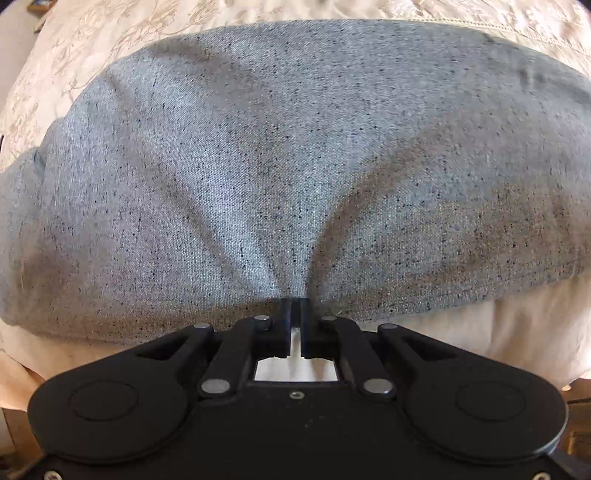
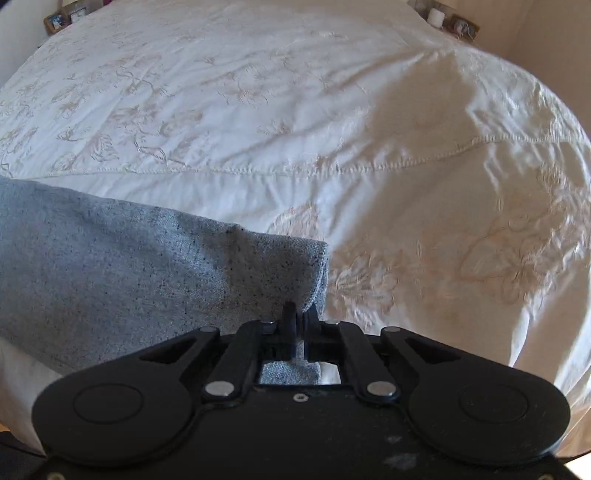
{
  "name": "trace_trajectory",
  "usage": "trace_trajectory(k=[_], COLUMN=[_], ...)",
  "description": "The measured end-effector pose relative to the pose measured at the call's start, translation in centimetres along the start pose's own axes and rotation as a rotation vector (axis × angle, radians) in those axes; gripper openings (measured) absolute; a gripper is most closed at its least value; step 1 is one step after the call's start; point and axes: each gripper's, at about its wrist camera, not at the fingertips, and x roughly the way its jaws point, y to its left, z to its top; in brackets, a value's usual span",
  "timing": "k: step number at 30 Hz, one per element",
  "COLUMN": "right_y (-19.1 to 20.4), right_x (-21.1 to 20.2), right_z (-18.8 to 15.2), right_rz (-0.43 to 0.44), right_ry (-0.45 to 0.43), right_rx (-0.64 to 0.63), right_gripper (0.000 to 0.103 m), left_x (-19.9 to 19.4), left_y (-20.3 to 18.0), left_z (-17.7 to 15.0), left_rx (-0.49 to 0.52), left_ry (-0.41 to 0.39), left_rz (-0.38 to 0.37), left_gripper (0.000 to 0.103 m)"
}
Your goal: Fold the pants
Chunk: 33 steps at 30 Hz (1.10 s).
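The pants (image 1: 295, 166) are grey speckled fabric lying across a cream embroidered bedspread (image 1: 110, 40). In the left wrist view my left gripper (image 1: 294, 301) is shut on the near edge of the pants, and the cloth puckers into folds at the fingertips. In the right wrist view my right gripper (image 2: 300, 314) is shut on the right end of the pants (image 2: 147, 266), at the corner by the hem, with cloth showing between the fingers. The pants stretch away to the left of that gripper.
The bedspread (image 2: 295, 110) spreads far ahead and to the right of the pants. Small framed items (image 2: 59, 20) and a white jar (image 2: 436, 14) stand beyond the bed's far edge. A wall (image 2: 554, 44) rises at the far right.
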Motion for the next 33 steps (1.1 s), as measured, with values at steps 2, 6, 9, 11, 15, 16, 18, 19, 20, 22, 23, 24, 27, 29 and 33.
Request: trace_trajectory(k=[2,6,9,11,15,16,18,19,20,22,23,24,27,29,33], right_y=[0.0,-1.2,-1.8,-1.0,3.6,5.1,8.8,11.2,13.6,18.7,21.3,24.6,33.2,38.9,48.3], right_x=[2.6,0.9,-2.2,-3.9,-5.4,-5.6,-5.4,-5.4,-5.4,-5.3,-5.3,-5.1,-3.7,-2.6,1.1], right_z=[-1.2,-1.2,-0.2,1.1,4.1,4.8,6.3,6.9,7.6,9.2,10.1,11.4,15.1,17.7,22.0], right_rz=[0.011,-0.022,-0.079,-0.079,0.036,0.070,0.140,0.183,0.224,0.282,0.313,0.366,0.491,0.558,0.621], right_ry=[0.101,0.012,-0.091,-0.155,-0.197,-0.193,-0.180,-0.169,-0.160,-0.148,-0.140,-0.126,-0.083,-0.067,-0.021], right_rx=[0.001,0.124,0.220,0.244,0.273,0.273,0.284,0.284,0.273,0.219,0.186,0.146,0.057,0.004,-0.070], right_gripper=[0.008,0.029,0.030,0.031,0.032,0.032,0.033,0.034,0.034,0.034,0.034,0.034,0.034,0.034,0.034], left_x=[-1.3,-5.6,-7.0,-6.6,-2.2,-0.4,3.7,5.0,5.2,4.6,4.4,3.9,1.9,0.4,-1.7], left_y=[0.3,4.1,9.4,12.7,18.8,19.8,20.7,20.5,19.8,17.9,17.2,16.7,18.2,21.1,28.0], left_z=[0.1,1.0,2.7,4.0,4.1,3.6,1.5,0.2,-1.2,-2.8,-3.2,-3.6,-3.4,-2.2,1.0], left_rx=[0.025,-0.037,-0.119,-0.181,-0.318,-0.332,-0.333,-0.300,-0.233,-0.072,-0.013,0.049,0.105,0.064,-0.022], left_ry=[-0.024,-0.150,-0.232,-0.261,-0.224,-0.175,-0.019,0.010,-0.027,-0.077,-0.071,-0.080,-0.124,-0.164,-0.259], left_rz=[-0.007,-0.011,0.037,0.073,0.158,0.161,0.121,0.100,0.101,0.127,0.106,0.087,-0.007,-0.042,-0.005], left_gripper=[0.014,0.021,0.021,0.021,0.020,0.020,0.019,0.018,0.018,0.012,0.011,0.011,0.022,0.024,0.025])
